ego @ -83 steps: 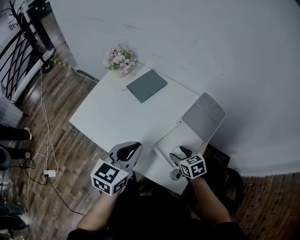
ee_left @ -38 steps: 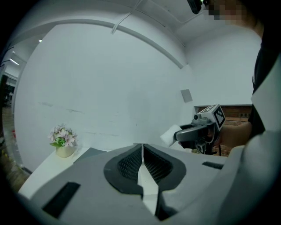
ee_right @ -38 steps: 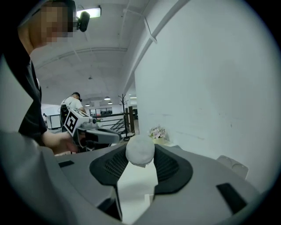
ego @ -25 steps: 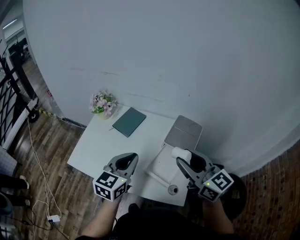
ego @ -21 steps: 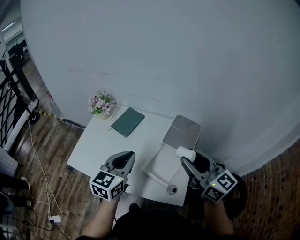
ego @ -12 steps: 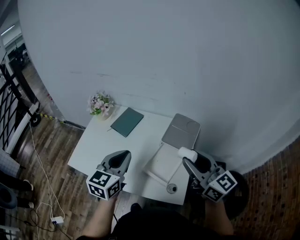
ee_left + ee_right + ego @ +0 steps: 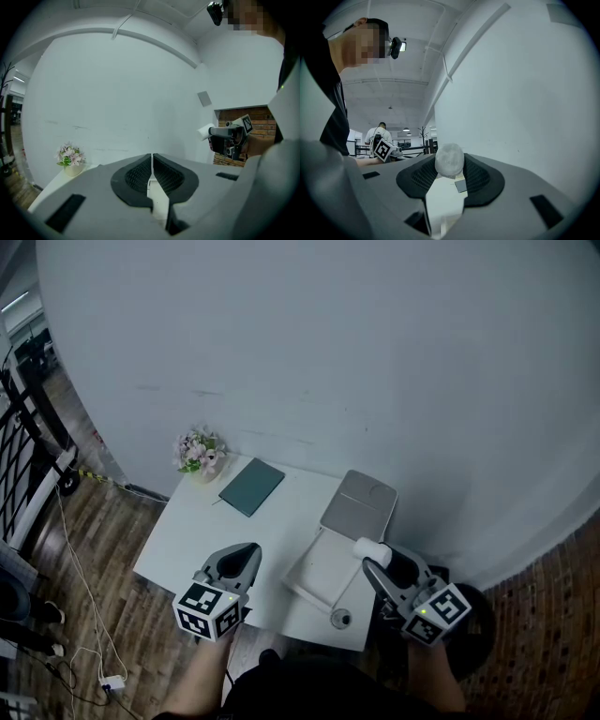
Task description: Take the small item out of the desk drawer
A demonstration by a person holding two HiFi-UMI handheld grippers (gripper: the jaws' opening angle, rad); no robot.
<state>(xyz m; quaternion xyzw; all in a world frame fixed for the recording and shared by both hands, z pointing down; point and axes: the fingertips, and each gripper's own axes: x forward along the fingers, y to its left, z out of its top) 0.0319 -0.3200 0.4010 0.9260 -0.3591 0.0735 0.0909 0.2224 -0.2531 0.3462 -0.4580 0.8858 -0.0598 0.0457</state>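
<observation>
My right gripper [image 7: 374, 557] hovers over the desk's right edge, shut on a small rounded white item [image 7: 369, 550]. In the right gripper view, that white item [image 7: 449, 160] sits pinched between the black pads [image 7: 477, 176] near the tips. Just to its left, the white drawer [image 7: 313, 579] stands pulled out from the desk [image 7: 206, 535], with its round knob [image 7: 339, 619] at the front. My left gripper [image 7: 246, 556] is shut and empty over the desk's front edge; its jaws [image 7: 151, 161] meet in the left gripper view.
On the desk stand a pot of pink flowers [image 7: 195, 452], a dark green notebook [image 7: 250, 487] and a grey pad [image 7: 359, 505] behind the drawer. A white wall rises right behind the desk. A black chair base [image 7: 473, 615] sits at the right. A person [image 7: 378, 134] stands far off.
The right gripper has come up out of the drawer holding the white item and drifted a little right. The left gripper has barely moved.
</observation>
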